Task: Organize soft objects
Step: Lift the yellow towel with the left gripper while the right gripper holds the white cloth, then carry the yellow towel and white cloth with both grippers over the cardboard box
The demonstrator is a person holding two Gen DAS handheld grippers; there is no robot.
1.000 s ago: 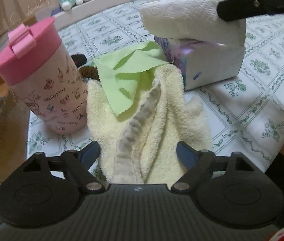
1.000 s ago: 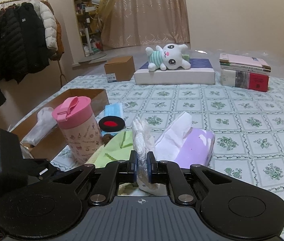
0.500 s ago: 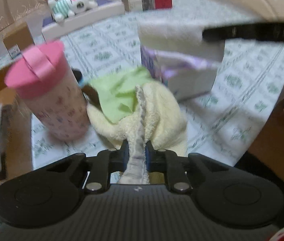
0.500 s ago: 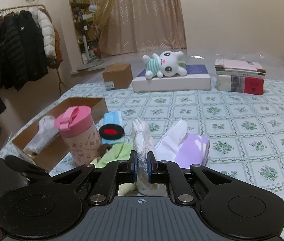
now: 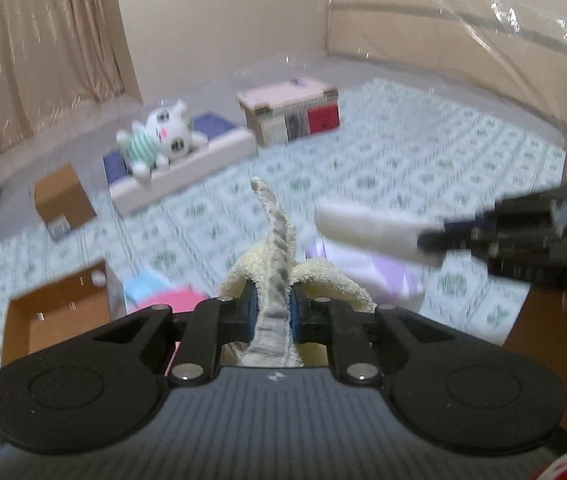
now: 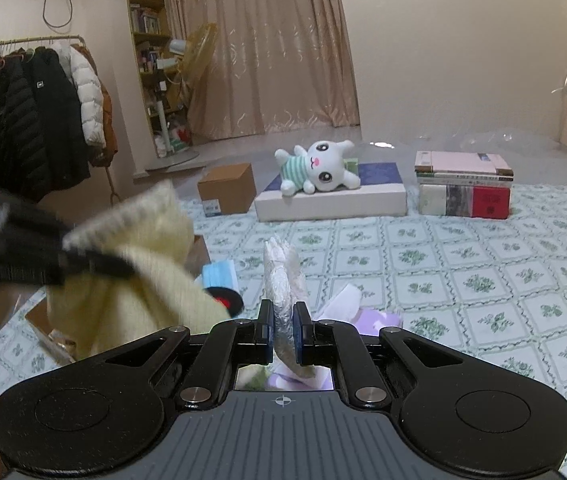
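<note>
My left gripper [image 5: 270,308] is shut on the grey hem of a pale yellow towel [image 5: 275,248] and holds it lifted above the table. The towel also hangs at the left of the right wrist view [image 6: 139,280], below the left gripper [image 6: 95,264]. My right gripper [image 6: 282,332] is shut on a folded white paper towel [image 6: 283,276], held above a purple tissue pack [image 6: 367,316]. In the left wrist view the right gripper [image 5: 431,242] holds that paper towel [image 5: 367,228] out over the tissue pack [image 5: 387,276].
An open cardboard box [image 5: 55,312] stands at the table's left edge. A pink cup lid [image 5: 171,300], a blue mask [image 6: 219,274] and a black-red disc [image 6: 225,298] lie below. A plush bunny [image 6: 319,166], stacked books [image 6: 463,190] and a small carton [image 6: 227,188] stand at the far end.
My left gripper closed on the yellow towel's hem and lifted it up off the table. My right gripper kept its hold on the paper towel and rose slightly.
</note>
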